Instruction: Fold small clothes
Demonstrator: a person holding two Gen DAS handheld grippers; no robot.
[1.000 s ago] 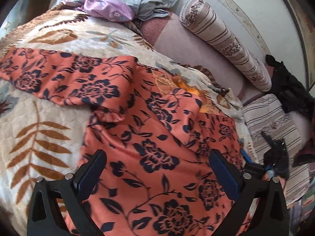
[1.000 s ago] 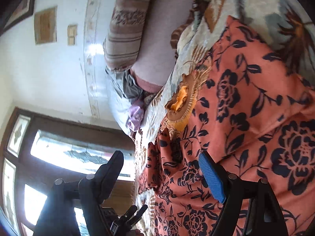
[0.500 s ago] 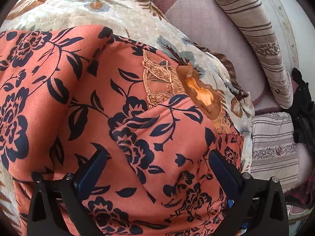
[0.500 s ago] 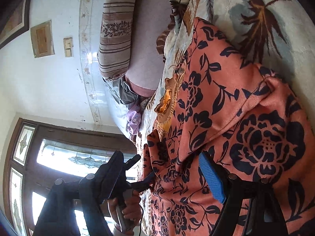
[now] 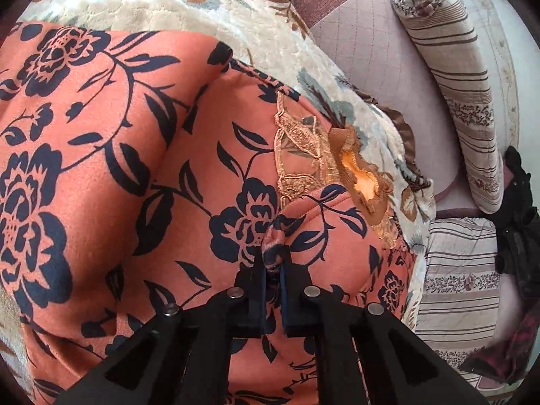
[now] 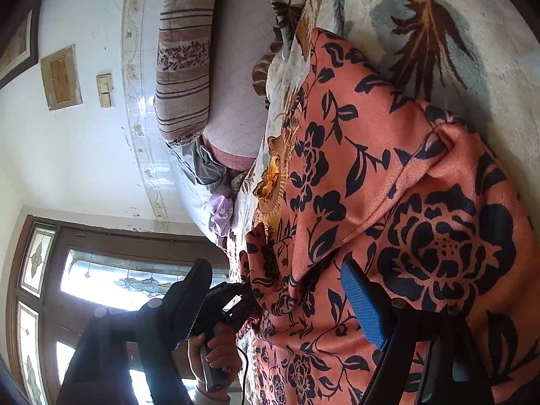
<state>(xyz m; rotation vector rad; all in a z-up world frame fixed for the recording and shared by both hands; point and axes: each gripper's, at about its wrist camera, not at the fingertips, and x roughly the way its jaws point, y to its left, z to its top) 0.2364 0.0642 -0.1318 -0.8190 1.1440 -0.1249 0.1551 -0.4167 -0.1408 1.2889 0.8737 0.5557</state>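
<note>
My left hand-held gripper [image 5: 274, 263] has just snapped closed from wide open, and it's pinching a fold of the orange floral garment [image 5: 111, 175] by the sleeve cuff, so the fold can start. My right hand-held gripper [image 6: 276, 300] hangs wide, nothing between its fingers, beside the same cloth spread on the leafy blanket [image 5: 162, 3] on the bed. Further back there's a striped bolster [image 5: 462, 77]. The garment's lower part is cut off.
</note>
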